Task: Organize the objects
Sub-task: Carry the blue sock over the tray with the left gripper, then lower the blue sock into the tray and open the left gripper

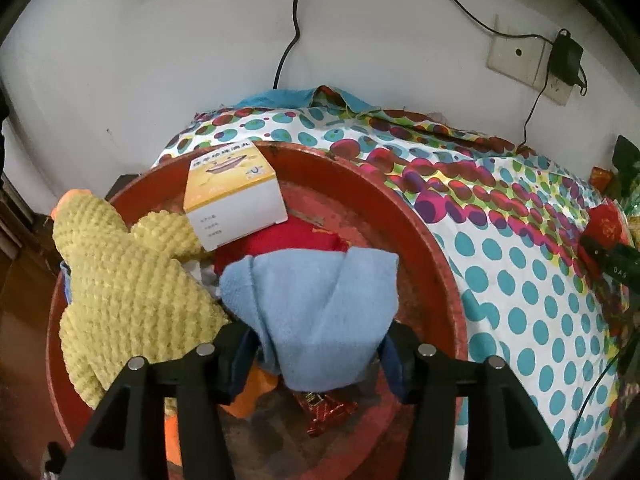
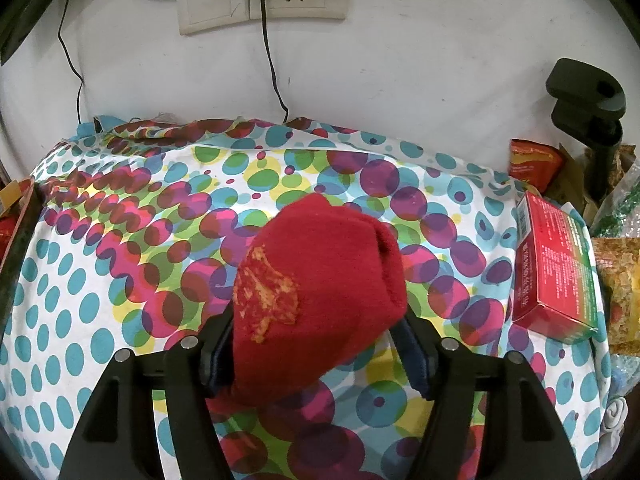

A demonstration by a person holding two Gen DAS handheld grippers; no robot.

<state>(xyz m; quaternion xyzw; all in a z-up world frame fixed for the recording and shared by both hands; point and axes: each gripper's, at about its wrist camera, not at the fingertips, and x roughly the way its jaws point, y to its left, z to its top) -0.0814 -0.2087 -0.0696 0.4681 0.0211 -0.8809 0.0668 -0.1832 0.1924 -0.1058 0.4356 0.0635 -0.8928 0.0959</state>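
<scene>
Left gripper [image 1: 316, 354] sat low centre of its frame, jaws spread either side of a light blue cloth [image 1: 316, 312]; whether the pads pressed it, can't tell. Cloth lay inside the red basin [image 1: 424, 240] with a yellow knitted toy [image 1: 128, 280] at left and a small box [image 1: 234, 196] above. Right gripper [image 2: 316, 356] straddled a red sock [image 2: 320, 280] on the dotted tablecloth [image 2: 120, 240], left pad touching, right pad apart. Red carton [image 2: 554, 276] lay at right.

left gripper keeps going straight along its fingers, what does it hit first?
The blue cloth, already between the left gripper's fingers. Behind it probably the red basin's floor; depth is unclear.
</scene>
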